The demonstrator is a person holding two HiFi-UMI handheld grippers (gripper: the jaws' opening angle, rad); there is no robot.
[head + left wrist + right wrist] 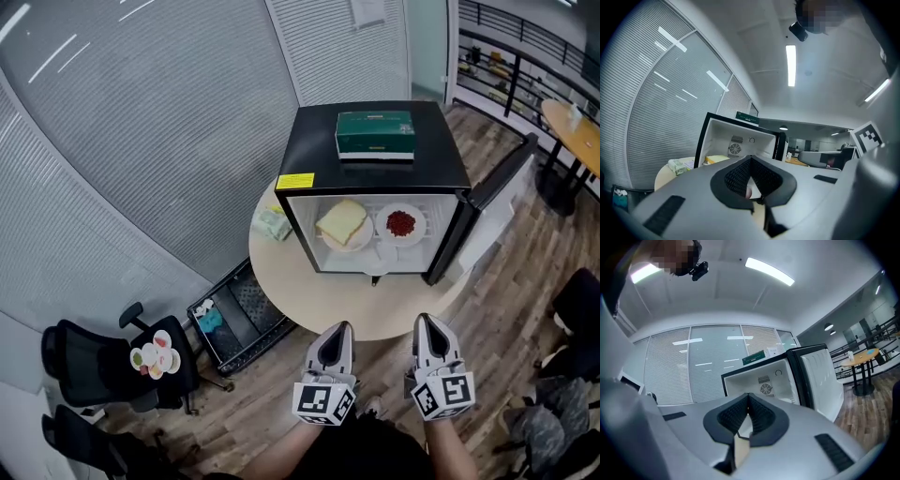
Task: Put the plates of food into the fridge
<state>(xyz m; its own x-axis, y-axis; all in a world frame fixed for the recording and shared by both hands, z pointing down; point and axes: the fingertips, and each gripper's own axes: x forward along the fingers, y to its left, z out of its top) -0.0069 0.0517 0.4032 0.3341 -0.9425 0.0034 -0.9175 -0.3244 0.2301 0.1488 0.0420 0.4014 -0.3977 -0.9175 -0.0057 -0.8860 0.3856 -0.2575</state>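
The bread plate [343, 225] and red-food plate [401, 225] sit side by side inside the open fridge [314, 141] on the round worktop [309, 291]. The left tool [337, 328] and right tool [431, 321] are clenched and empty. Judging by this, only the door [489, 208] remains: push its outer edge gently.

An office: swivel chairs [86, 364], blind-covered glass walls [169, 131], ceiling strip lights [791, 65]
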